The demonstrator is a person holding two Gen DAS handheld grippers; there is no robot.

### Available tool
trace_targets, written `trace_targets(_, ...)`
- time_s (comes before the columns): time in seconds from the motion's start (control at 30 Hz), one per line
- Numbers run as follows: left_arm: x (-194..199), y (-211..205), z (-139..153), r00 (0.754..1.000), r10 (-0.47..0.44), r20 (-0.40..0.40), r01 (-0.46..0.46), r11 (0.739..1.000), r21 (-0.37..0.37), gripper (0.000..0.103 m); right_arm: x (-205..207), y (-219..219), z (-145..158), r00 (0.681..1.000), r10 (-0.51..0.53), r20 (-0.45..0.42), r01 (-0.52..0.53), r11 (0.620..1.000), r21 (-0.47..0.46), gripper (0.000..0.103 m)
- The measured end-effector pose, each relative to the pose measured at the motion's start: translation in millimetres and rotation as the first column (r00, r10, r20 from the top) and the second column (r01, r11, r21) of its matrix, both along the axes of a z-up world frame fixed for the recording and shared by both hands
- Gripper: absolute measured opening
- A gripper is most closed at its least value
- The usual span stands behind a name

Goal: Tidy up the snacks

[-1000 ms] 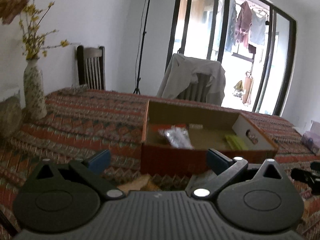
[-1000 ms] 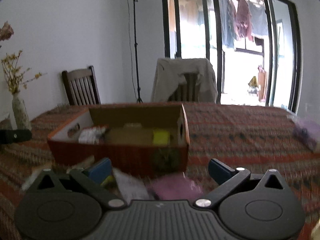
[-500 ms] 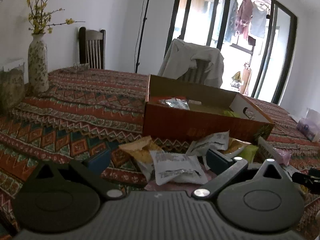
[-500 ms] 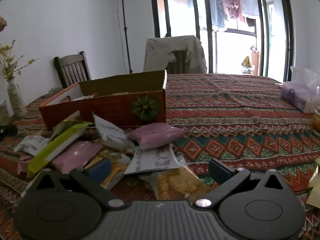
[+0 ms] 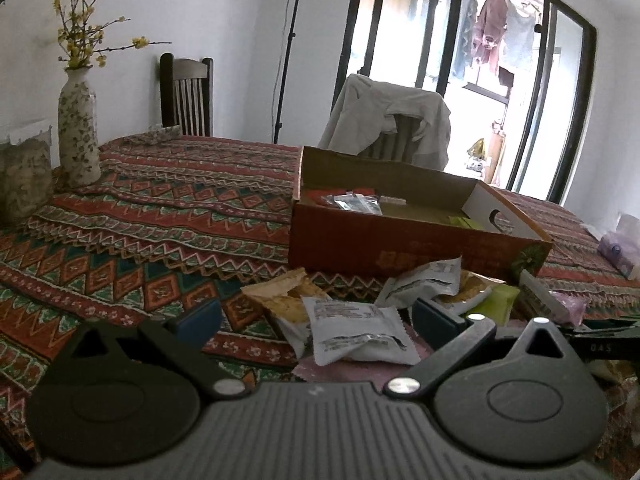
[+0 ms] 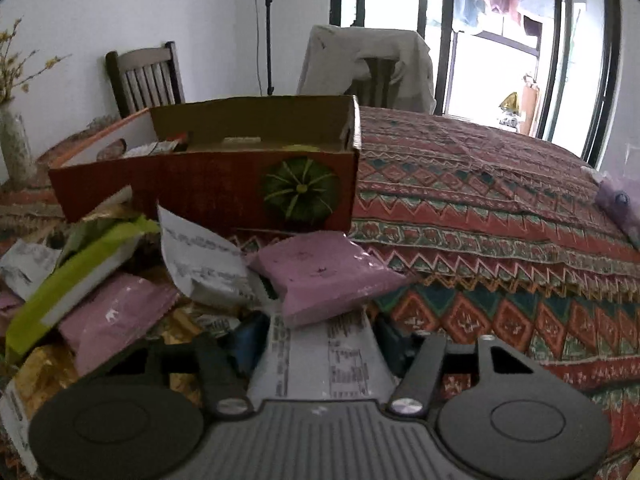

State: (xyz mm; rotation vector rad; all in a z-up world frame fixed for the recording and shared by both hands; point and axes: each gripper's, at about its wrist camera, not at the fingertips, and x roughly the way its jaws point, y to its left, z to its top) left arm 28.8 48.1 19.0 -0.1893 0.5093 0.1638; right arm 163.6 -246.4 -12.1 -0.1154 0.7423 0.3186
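Observation:
An open orange cardboard box stands on the patterned tablecloth with a few packets inside. A pile of snack packets lies in front of it. My left gripper is open and hangs low over a white packet and a yellow one. My right gripper points down into the pile. Its jaws are closing, with a white printed packet lying between them, and I see no squeeze on it. A pink packet rests just beyond. A green packet lies to the left.
A flowered vase stands at the table's left end. A wooden chair and a chair draped with a jacket are behind the table. A purple tissue pack sits at the right. Bare tablecloth stretches right of the box.
Both grippers sank from box height to the snack pile. The right one then pushed in over the white printed packet and its jaws narrowed around it. The left one has held still lately.

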Motion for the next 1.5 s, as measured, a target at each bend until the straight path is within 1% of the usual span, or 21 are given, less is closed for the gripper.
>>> trace_targets(0.03, 0.1, 0.5, -0.3, 1.000, 0.001, -0.001, -0.001, 1.000, 0.000, 0.103, -1.9, 0.5, 0.4, 1.000, 0.010, 0.003, -0.010, 1.000, -0.003, 0.051)
trace_targets(0.07, 0.6, 1.1, -0.9, 1.000, 0.001, -0.004, -0.001, 1.000, -0.001, 0.103, -4.6, 1.3, 0.7, 1.000, 0.015, 0.010, -0.015, 1.000, -0.011, 0.050)
trace_targets(0.13, 1.9, 1.8, -2.3, 1.000, 0.003, -0.012, -0.003, 1.000, -0.002, 0.103, -9.5, 1.2, 2.0, 1.000, 0.018, 0.023, -0.017, 1.000, -0.018, 0.042)
trace_targets(0.17, 2.4, 2.3, -3.2, 1.000, 0.004, -0.017, -0.004, 1.000, -0.004, 0.103, -12.3, 0.7, 2.6, 0.999, 0.013, 0.030, -0.012, 1.000, -0.016, 0.041)
trace_targets(0.27, 3.8, 3.5, -6.0, 0.999, 0.019, -0.030, -0.019, 1.000, -0.008, 0.103, -24.7, -4.4, 7.3, 0.998, -0.011, 0.059, 0.010, 1.000, 0.026, 0.040)
trace_targets(0.43, 5.9, 8.7, -9.9, 0.998, 0.039, -0.049, -0.040, 0.999, -0.022, 0.103, -56.4, -17.9, 23.1, 0.988, -0.057, 0.144, 0.038, 0.990, 0.134, 0.040)
trace_targets(0.6, 9.9, 2.7, -13.5, 0.997, 0.028, -0.068, -0.029, 1.000, -0.011, 0.103, -75.2, -23.4, 36.3, 0.978, -0.068, 0.199, 0.032, 0.983, 0.179, 0.040)
trace_targets(0.77, 21.8, -12.6, -14.6, 0.996, -0.004, -0.084, 0.005, 1.000, 0.016, 0.103, -74.9, -22.5, 34.8, 0.978, -0.071, 0.195, 0.034, 0.982, 0.186, 0.040)
trace_targets(0.83, 29.0, -20.2, -14.5, 0.995, -0.009, -0.095, 0.013, 0.999, 0.038, 0.103, -75.3, -21.0, 33.7, 0.979, -0.070, 0.192, 0.033, 0.981, 0.189, 0.040)
trace_targets(0.97, 46.4, -33.9, -19.1, 0.990, 0.029, -0.142, -0.014, 0.994, 0.104, 0.103, -76.4, -19.1, 32.8, 0.980, -0.065, 0.189, 0.028, 0.981, 0.193, 0.040)
trace_targets(1.1, 57.2, -35.6, -27.3, 0.981, 0.062, -0.184, -0.043, 0.994, 0.102, 0.103, -76.5, -21.5, 30.4, 0.981, -0.069, 0.179, 0.032, 0.979, 0.203, 0.040)
trace_targets(1.2, 57.2, -34.8, -29.1, 0.981, 0.080, -0.177, -0.065, 0.994, 0.090, 0.103, -74.7, -22.8, 28.5, 0.983, -0.069, 0.170, 0.032, 0.977, 0.209, 0.040)
trace_targets(1.23, 56.7, -35.6, -29.2, 0.982, 0.081, -0.173, -0.066, 0.993, 0.094, 0.102, -74.6, -22.7, 27.7, 0.983, -0.068, 0.168, 0.032, 0.977, 0.210, 0.040)
trace_targets(1.3, 55.0, -36.9, -29.2, 0.984, 0.068, -0.163, -0.055, 0.995, 0.087, 0.093, -74.7, -21.3, 26.7, 0.984, -0.064, 0.166, 0.028, 0.977, 0.211, 0.040)
trace_targets(1.37, 52.2, -36.4, -28.4, 0.988, 0.040, -0.151, -0.032, 0.998, 0.055, 0.076, -74.8, -20.0, 26.2, 0.985, -0.061, 0.165, 0.024, 0.976, 0.214, 0.040)
trace_targets(1.43, 49.5, -36.2, -27.5, 0.989, 0.020, -0.143, -0.016, 0.999, 0.034, 0.071, -74.9, -19.7, 25.9, 0.985, -0.059, 0.163, 0.022, 0.976, 0.216, 0.040)
trace_targets(1.47, 47.9, -36.8, -27.1, 0.990, 0.018, -0.138, -0.014, 0.999, 0.032, 0.063, -75.0, -19.7, 25.8, 0.985, -0.058, 0.163, 0.022, 0.976, 0.217, 0.040)
trace_targets(1.5, 46.5, -36.7, -26.3, 0.991, 0.013, -0.130, -0.009, 1.000, 0.028, 0.060, -75.1, -19.9, 25.7, 0.985, -0.058, 0.162, 0.022, 0.976, 0.218, 0.040)
